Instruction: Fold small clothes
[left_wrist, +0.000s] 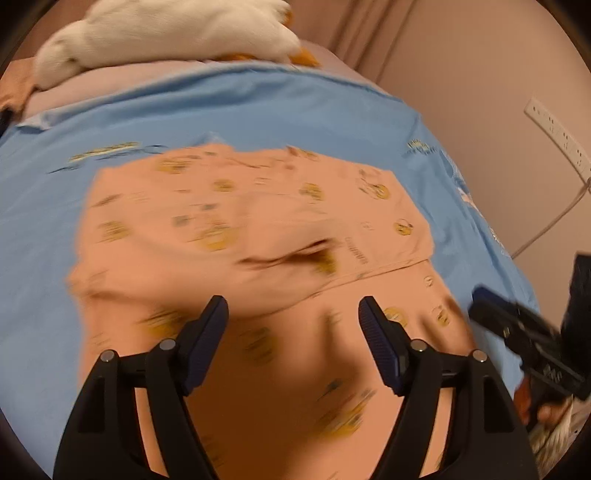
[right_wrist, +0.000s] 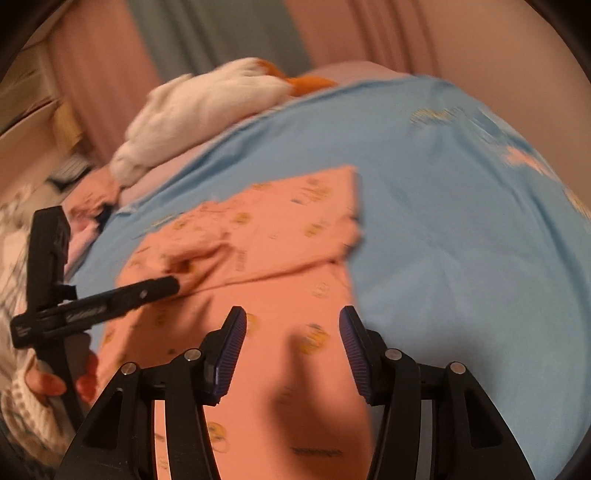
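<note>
Left wrist view shows a small peach-pink garment (left_wrist: 258, 236) printed with little yellow round faces and short lines of dark lettering, spread on a light blue sheet (left_wrist: 55, 229) that covers a bed. Its far part is doubled over the near part, leaving a folded edge that runs across the cloth, with a dark crease puckered near the middle of that flap. The picture is blurred, so the prints cannot be read.

The left gripper (left_wrist: 293, 314) hangs over the near half of the garment with its two fingers spread wide apart and nothing between them; the folded edge lies just beyond the fingertips. The right gripper (right_wrist: 293, 325) is likewise released, its ribbed blue pads (right_wrist: 232, 354) well apart above the near right part of the cloth, close to the garment's right edge where the blue sheet begins. In the right wrist view the left gripper (right_wrist: 173, 284) reaches in from the left, its tip near the rumpled left end of the folded flap.

A white plush toy (left_wrist: 166, 29) with orange parts lies at the far edge of the bed.
</note>
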